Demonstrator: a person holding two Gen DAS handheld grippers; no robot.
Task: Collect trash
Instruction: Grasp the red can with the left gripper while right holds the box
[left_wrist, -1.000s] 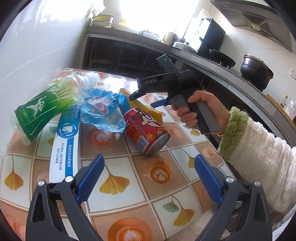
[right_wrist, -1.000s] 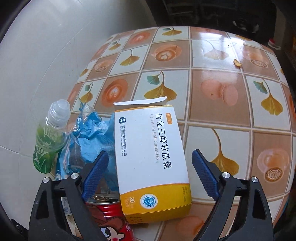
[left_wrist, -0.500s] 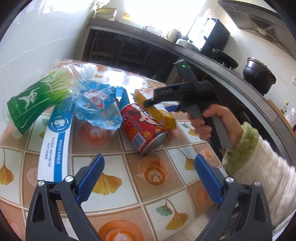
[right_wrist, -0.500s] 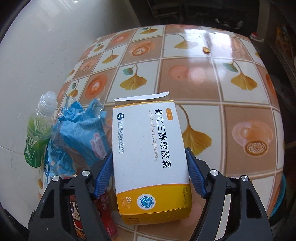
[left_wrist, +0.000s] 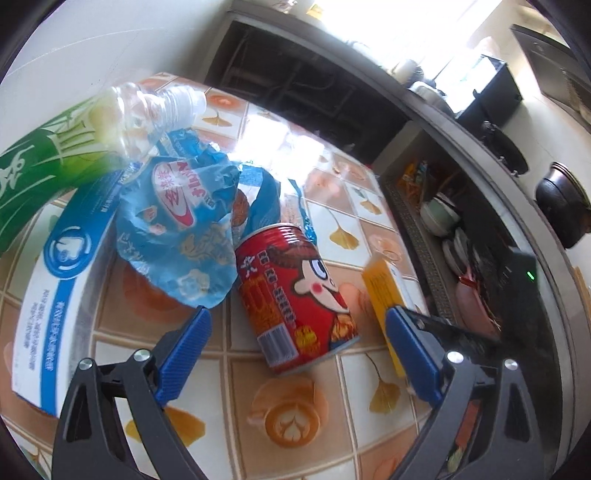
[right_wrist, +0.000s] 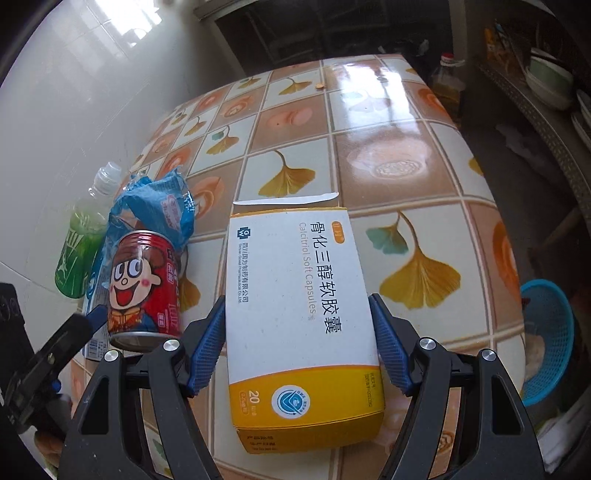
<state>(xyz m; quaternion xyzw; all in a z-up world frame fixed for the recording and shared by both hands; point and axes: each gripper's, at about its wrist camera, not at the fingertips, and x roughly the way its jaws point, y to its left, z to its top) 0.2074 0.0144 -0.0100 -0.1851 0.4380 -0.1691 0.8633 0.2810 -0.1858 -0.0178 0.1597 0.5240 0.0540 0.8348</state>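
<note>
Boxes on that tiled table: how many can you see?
2. A white and yellow medicine box sits gripped between the right tool's pads. A long blue and white box lies by the wall, partly under the wrapper and bottle. More could be hidden.

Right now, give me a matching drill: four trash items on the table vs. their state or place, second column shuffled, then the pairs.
Items:
1. medicine box
2. red can
3. green bottle
4. blue wrapper

States:
A. crumpled, lying beside the can
B. on its side, in front of the open left gripper
C. clamped between the right gripper pads
D. lying nearest the white wall

Pairs: 1-C, 2-B, 3-D, 4-A
</note>
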